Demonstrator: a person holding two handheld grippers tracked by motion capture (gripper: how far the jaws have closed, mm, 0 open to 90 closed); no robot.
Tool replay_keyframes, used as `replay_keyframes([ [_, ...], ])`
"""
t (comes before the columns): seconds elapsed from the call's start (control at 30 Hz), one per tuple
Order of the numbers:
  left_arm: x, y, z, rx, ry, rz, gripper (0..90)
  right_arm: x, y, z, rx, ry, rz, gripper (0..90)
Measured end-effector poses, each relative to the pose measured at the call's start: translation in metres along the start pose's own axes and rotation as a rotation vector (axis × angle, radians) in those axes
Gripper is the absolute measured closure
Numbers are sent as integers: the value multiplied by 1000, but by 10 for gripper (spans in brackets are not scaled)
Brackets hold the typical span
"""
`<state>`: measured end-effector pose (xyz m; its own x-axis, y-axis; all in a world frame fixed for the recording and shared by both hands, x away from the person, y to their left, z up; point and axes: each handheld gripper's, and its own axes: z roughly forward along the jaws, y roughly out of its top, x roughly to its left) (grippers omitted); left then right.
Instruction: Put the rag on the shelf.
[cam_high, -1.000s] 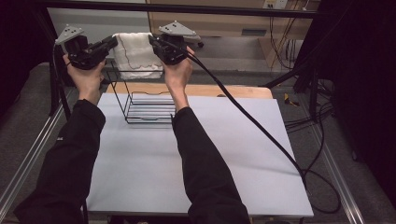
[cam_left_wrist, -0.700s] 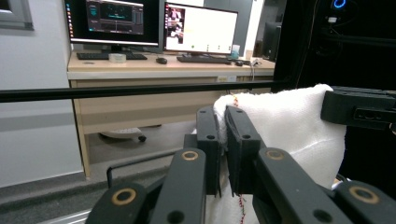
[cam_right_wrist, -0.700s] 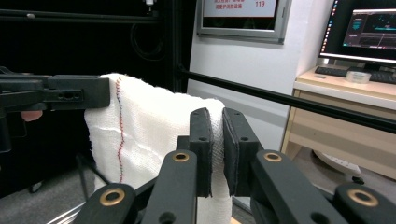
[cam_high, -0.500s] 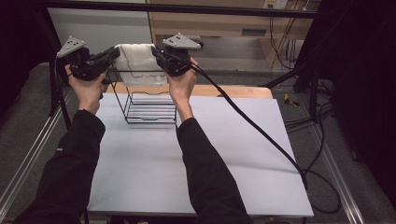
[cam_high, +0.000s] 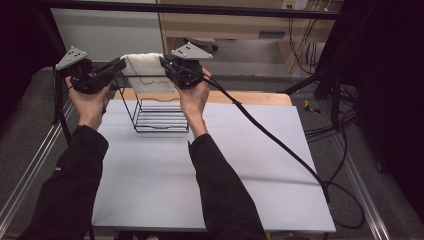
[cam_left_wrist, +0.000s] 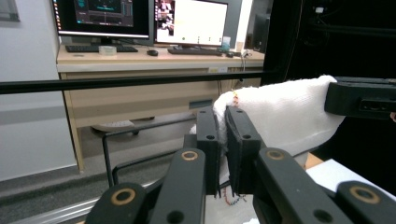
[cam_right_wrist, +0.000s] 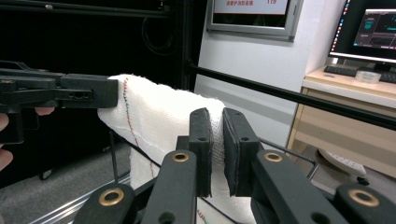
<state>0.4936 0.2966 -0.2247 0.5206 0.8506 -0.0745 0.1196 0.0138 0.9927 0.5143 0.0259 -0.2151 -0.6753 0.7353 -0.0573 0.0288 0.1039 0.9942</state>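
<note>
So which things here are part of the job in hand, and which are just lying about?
In use:
- white cloth, held stretched between both grippers
- left gripper, shut on one end
- right gripper, shut on the other end
- wire basket, below the cloth

Lying about:
- monitors
- keyboard
- wooden desk
- floor cables

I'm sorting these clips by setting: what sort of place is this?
Probably a lab or office work area: computer monitors on a wooden desk, loose cables on the floor, and a white table inside a metal frame.

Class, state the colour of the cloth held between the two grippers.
White cloth, with thin red stitching; clearest in the right gripper view.
</note>
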Motion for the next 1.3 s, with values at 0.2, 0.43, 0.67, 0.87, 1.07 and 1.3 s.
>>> replay_keyframes([
  [0.2,-2,-4,-2,8,-12,0,839,0,-7,-3,8,9,1,825],
  [0.43,-5,-11,-10,40,-25,1,828,4,-14,-10,19,36,-1,822],
  [0.67,-10,-18,-14,81,-12,7,812,10,-23,-16,48,51,-35,820],
  [0.87,-12,-16,-21,129,-11,4,755,11,-30,-17,61,60,-44,821],
  [1.07,-13,4,-30,107,-5,0,698,10,-34,-17,66,68,-47,820],
  [1.3,-16,22,-10,123,27,-7,782,11,-37,-18,69,72,-58,819],
])
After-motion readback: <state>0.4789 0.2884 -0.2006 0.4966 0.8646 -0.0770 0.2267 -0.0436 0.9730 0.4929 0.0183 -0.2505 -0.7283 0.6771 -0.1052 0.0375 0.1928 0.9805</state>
